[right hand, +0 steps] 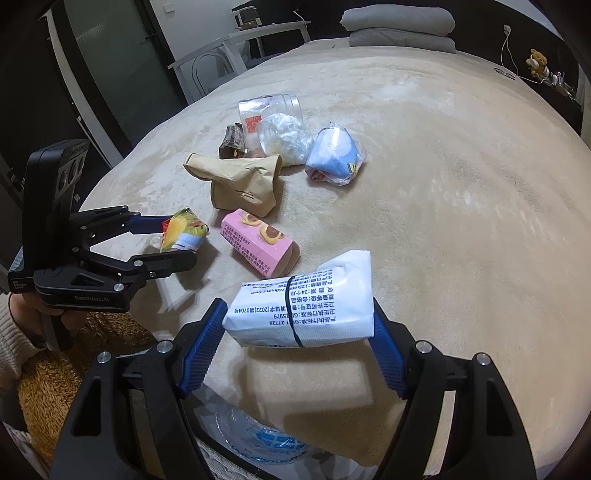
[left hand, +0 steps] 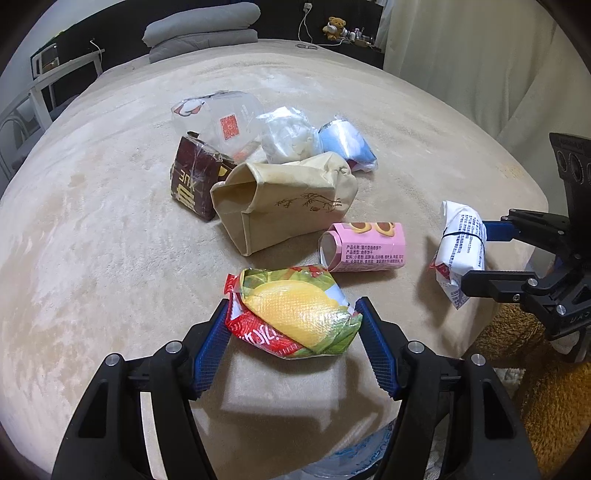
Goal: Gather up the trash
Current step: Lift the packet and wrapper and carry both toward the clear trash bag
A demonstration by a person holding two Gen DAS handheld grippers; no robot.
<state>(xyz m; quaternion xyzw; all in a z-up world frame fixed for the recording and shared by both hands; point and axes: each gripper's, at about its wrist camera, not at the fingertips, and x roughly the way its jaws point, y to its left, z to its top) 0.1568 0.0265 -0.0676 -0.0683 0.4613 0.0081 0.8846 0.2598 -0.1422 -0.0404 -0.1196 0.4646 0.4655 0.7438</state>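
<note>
Trash lies scattered over the beige blanket (left hand: pixel 110 258) on the bed, and the tan paper bag (left hand: pixel 284 206) on its side makes a handy centre to place everything else by. On the near side of that bag, the left gripper (left hand: pixel 293 325) has its blue pads pressed against both ends of a crumpled chip packet (left hand: pixel 295 314) printed with yellow crisps and red lettering, holding it just above the blanket. Off to the right of the bag, the right gripper (right hand: pixel 299 321) clamps a white tissue pack (right hand: pixel 303 306) with black print and a thin black band around it, also lifted off the surface. Between the two held items and just beside the bag's lower right corner lies a pink rolled carton (left hand: pixel 364 245), resting on its side. Touching the bag's left side stands a dark brown wrapper (left hand: pixel 195 181). Behind the bag, from left to right, sit a clear plastic bag with a red stamp (left hand: pixel 221 122), a wad of white plastic (left hand: pixel 288 134), and a blue-and-white packet (left hand: pixel 347 146). Far beyond the bag, folded grey bedding (left hand: pixel 201 29) rests at the head of the bed, and a small teddy bear (left hand: pixel 334 26) sits on a dark shelf.
</note>
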